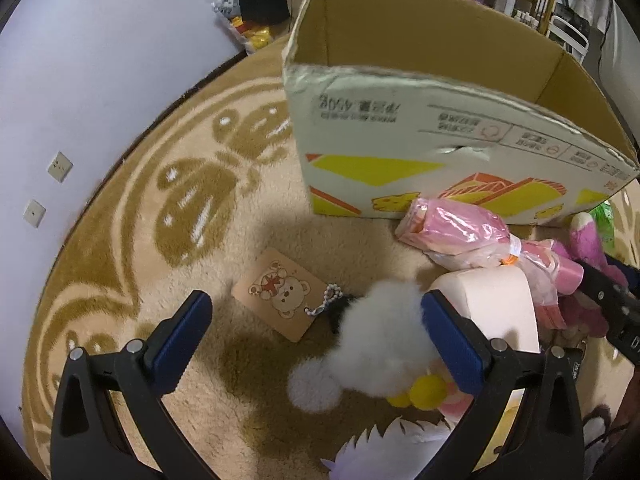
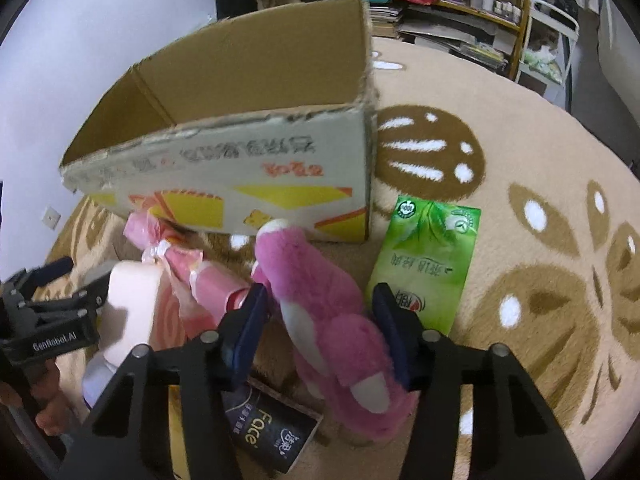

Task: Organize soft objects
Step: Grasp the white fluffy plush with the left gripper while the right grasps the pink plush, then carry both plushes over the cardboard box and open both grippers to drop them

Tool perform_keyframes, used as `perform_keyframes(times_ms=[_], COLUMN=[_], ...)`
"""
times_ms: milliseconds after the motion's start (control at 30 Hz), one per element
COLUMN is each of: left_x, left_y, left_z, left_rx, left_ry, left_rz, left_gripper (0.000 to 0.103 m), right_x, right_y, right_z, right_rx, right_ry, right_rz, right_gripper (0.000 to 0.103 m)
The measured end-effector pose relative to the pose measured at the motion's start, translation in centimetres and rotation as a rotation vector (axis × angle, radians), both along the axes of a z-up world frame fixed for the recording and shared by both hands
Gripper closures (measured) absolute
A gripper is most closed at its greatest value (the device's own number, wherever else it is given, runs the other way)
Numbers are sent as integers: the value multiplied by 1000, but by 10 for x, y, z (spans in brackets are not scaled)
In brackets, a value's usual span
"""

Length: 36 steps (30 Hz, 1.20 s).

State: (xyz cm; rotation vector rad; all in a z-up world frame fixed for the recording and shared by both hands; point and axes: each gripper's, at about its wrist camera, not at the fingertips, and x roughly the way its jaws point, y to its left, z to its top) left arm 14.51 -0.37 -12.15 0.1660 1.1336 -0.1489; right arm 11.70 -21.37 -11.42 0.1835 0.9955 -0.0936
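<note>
1. Two grippers work over a tan patterned rug [image 2: 520, 152], both angled down toward a heap of soft things in front of an open cardboard box [image 2: 256, 168].
2. Right gripper [image 2: 320, 320]: its jaws are clamped on the pink plush toy [image 2: 320, 304], the blue pads pressing into the fur on both sides; the toy lies on the rug just in front of the box's near wall.
3. Left gripper [image 1: 316, 312]: its jaws stand wide apart. The white fluffy toy [image 1: 384, 328] lies between them, touching the right pad only (the left pad hangs clear over bare rug).
4. A wooden bear tag [image 1: 276, 296] on a bead chain lies just beside the white toy.
5. A pink plastic-wrapped bundle [image 1: 460, 228] rests against the box front, with a pale foam block [image 1: 492, 296] next to it.
6. A green tissue pack [image 2: 428, 256] lies flat near the box's right corner.
</note>
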Motion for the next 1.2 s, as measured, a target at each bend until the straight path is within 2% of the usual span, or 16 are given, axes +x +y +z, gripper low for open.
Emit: perform_keyframes(times_ms=[33, 100, 200, 233, 267, 333, 500, 600, 700, 933, 1100, 1200], left_x=[1, 2, 2, 2, 2, 2, -4, -12, -15, -39, -38, -35], left_y=[2, 3, 1, 0, 0, -3, -1, 2, 10, 10, 6, 1], left_z=[-3, -7, -11, -12, -13, -14, -5, 11, 29, 85, 123, 138], left_rx=[-13, -25, -54, -77, -104, -109, -89, -50, -98, -80, -46, -29], left_ry=[13, 30, 48, 62, 80, 110, 73, 13, -8, -210, -353, -407], left_rz=[7, 16, 2, -3, -4, -29, -38, -25, -10, -29, -31, -47], left_gripper=[0, 3, 20, 31, 49, 66, 68, 68, 68, 68, 68, 68], right_x=[0, 0, 0, 1, -1, -2, -14, -18, -25, -47, -53, -53], right_y=[3, 6, 9, 10, 12, 11, 4, 7, 10, 12, 18, 21], right_z=[-3, -5, -3, -3, -2, 0, 14, 26, 36, 73, 103, 118], right_rx=[5, 5, -7, -9, -9, -4, 5, -5, 3, 1, -7, 0], right_ry=[10, 14, 13, 11, 9, 4, -30, -59, -87, -194, -298, -362], right_rz=[8, 11, 20, 20, 18, 8, 3, 8, 3, 10, 21, 26], right_gripper=[58, 61, 65, 66, 66, 67, 67, 67, 67, 67, 67, 67])
